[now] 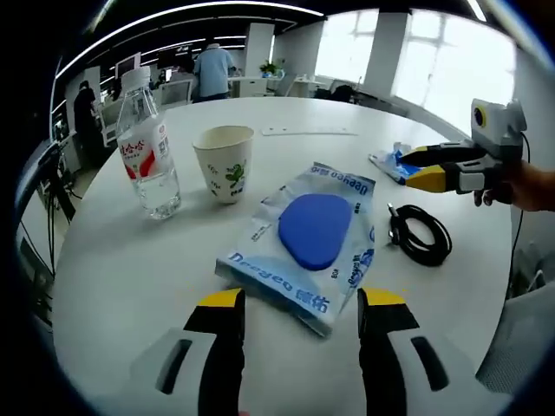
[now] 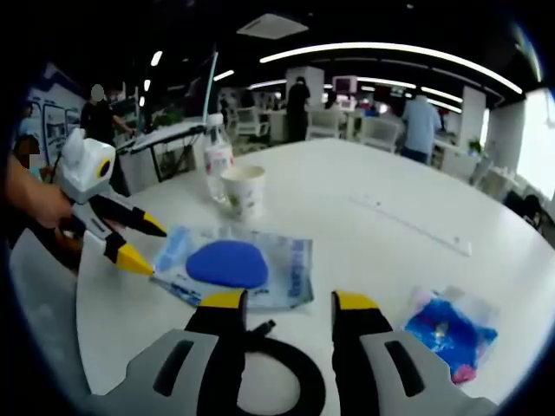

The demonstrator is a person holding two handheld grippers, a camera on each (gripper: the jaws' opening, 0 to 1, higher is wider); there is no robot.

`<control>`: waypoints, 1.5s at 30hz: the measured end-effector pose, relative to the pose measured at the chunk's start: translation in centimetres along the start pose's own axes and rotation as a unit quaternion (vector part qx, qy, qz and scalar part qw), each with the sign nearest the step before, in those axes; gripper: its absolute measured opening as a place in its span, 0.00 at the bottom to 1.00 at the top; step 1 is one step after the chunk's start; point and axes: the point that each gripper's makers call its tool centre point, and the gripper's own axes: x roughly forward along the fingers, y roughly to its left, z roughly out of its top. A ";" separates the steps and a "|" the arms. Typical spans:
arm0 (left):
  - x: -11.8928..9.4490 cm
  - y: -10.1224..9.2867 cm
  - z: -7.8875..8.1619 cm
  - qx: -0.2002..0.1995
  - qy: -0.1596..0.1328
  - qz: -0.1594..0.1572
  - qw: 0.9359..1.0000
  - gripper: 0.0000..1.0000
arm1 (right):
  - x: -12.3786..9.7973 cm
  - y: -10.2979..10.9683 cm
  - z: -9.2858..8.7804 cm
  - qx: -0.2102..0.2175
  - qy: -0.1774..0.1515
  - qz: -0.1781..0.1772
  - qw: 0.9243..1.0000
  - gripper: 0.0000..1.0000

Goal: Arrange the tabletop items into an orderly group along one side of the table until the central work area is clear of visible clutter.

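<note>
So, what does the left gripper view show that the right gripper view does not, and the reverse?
Left gripper view: the right gripper, coming in over the table's far side.
Right gripper view: the left gripper, its tips near the pack's edge, and a square ceiling vent.
Shared: the clear plastic water bottle, white paper cup, flat blue plastic pack, coiled black cable, small blue packet and round white table.

1. White round table (image 1: 130, 260).
2. Water bottle (image 1: 147, 147) at 10 o'clock, paper cup (image 1: 224, 162) just beside.
3. Wipes pack (image 1: 308, 243) centre.
4. Black cable (image 1: 420, 234) at 3 o'clock.
5. Small blue packet (image 2: 451, 329) beyond it.
</note>
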 end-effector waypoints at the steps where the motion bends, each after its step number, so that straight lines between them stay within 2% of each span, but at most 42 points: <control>1: 0.2 0.0 -0.1 0.000 0.003 -0.002 1.000 0.49 | 0.0 0.0 0.0 0.001 0.001 0.000 1.000 0.35; 5: 0.7 0.2 -0.4 0.008 0.014 -0.006 1.000 0.36 | 0.2 -0.1 -0.3 0.002 0.004 -0.001 1.000 0.33; 9: 1.0 0.8 -0.7 0.016 0.027 -0.002 1.000 0.30 | 0.2 -0.3 -0.4 0.003 0.005 -0.002 1.000 0.32; 12: 1.2 1.0 -0.5 0.010 0.028 -0.007 1.000 0.28 | 0.3 -0.4 -0.5 0.004 0.006 -0.003 1.000 0.32; 17: 1.2 1.3 -0.5 0.022 0.033 -0.011 0.999 0.24 | 0.3 -0.4 -0.4 0.006 0.004 -0.002 1.000 0.31; 20: 1.2 1.3 -0.5 0.036 0.039 -0.019 0.998 0.21 | 0.4 -0.2 -0.4 0.005 0.007 0.000 1.000 0.31; 23: 1.2 1.6 -0.5 0.087 0.042 -0.026 0.995 0.17 | 0.6 -0.1 -0.8 0.008 0.012 0.002 1.000 0.30; 25: 1.2 1.5 -0.5 0.103 0.044 -0.029 0.993 0.13 | 0.7 -0.1 -0.9 0.009 0.015 0.002 1.000 0.30; 28: 1.2 1.6 -0.4 0.087 0.045 -0.030 0.995 0.11 | 0.9 0.1 -1.1 0.004 0.018 0.004 1.000 0.25; 45: 1.6 2.0 -0.5 0.063 0.039 -0.029 0.997 0.09 | 2.8 0.2 -3.4 0.019 0.075 0.001 0.997 0.14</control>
